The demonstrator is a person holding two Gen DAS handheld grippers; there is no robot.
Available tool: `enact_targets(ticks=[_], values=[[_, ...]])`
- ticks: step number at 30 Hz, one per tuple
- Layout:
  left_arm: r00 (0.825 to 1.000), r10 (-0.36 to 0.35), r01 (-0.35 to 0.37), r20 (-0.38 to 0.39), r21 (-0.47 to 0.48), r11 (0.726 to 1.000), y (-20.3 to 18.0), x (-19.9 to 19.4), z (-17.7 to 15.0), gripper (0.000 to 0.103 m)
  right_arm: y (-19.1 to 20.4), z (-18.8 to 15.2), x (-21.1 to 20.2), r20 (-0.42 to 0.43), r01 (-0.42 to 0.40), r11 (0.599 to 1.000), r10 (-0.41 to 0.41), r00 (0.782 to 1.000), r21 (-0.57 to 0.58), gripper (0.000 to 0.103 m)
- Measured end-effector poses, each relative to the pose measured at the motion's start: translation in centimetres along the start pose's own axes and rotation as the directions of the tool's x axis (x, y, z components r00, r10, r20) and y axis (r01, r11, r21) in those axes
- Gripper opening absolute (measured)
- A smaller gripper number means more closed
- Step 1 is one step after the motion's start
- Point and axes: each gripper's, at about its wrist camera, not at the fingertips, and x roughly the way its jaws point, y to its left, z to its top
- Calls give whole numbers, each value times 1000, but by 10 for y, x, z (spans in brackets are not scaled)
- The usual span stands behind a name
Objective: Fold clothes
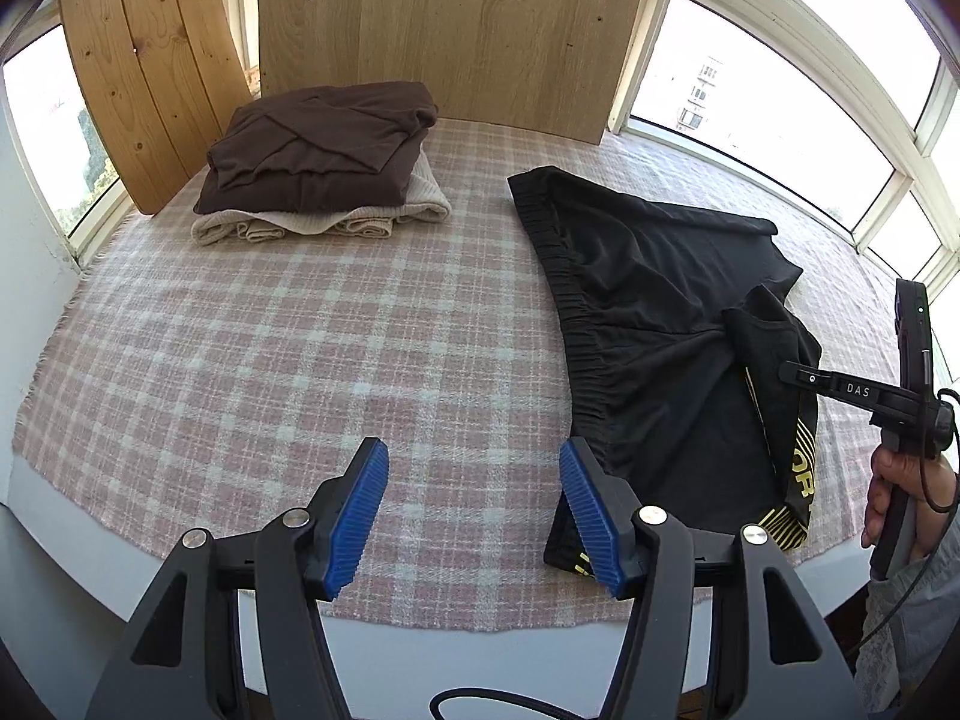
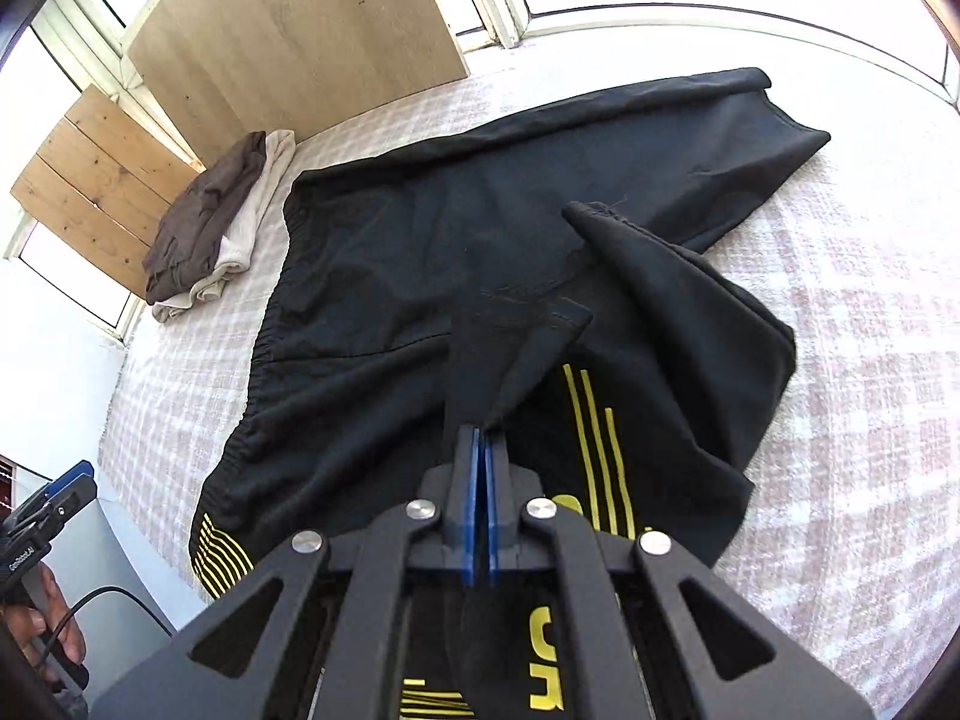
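Note:
Black shorts (image 1: 660, 312) (image 2: 450, 228) with an elastic waistband and yellow stripes lie crumpled on the right half of the plaid blanket (image 1: 300, 348). My right gripper (image 2: 480, 438) is shut on a raised fold of the shorts' black fabric, with the cloth running up from between its blue pads. The left wrist view shows it reaching in from the right edge (image 1: 786, 369), held by a hand. My left gripper (image 1: 474, 450) hangs open above the blanket beside the shorts' near left corner, nothing between its pads.
A folded brown garment (image 1: 318, 144) rests on a folded cream one (image 1: 312, 219) at the back left. Wooden boards (image 1: 450, 30) lean against the windows behind. The blanket's near edge (image 1: 420, 618) overhangs a white surface.

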Motion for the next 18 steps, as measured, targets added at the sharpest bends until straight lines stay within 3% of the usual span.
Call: enact_targets(ticks=[5,9,11,18], values=[[998,-58,59,-13,75,995,-27,10,7,57,-41,-30,-72,85,91,990,-101,991,111,2],[993,-109,113,-32,138,984,-54,18,12,57,-86,-70,-121,108,202,947,-234,966,249,2],[991,-130,135,-42,166,977,-67,22,14,57,-111,-86,-133,85,258,913,-298,951,316,2],[987,-153,162,-59,222,962,-90,24,15,57,-150,-129,-139,-16,362,832,-392,920,420,3]])
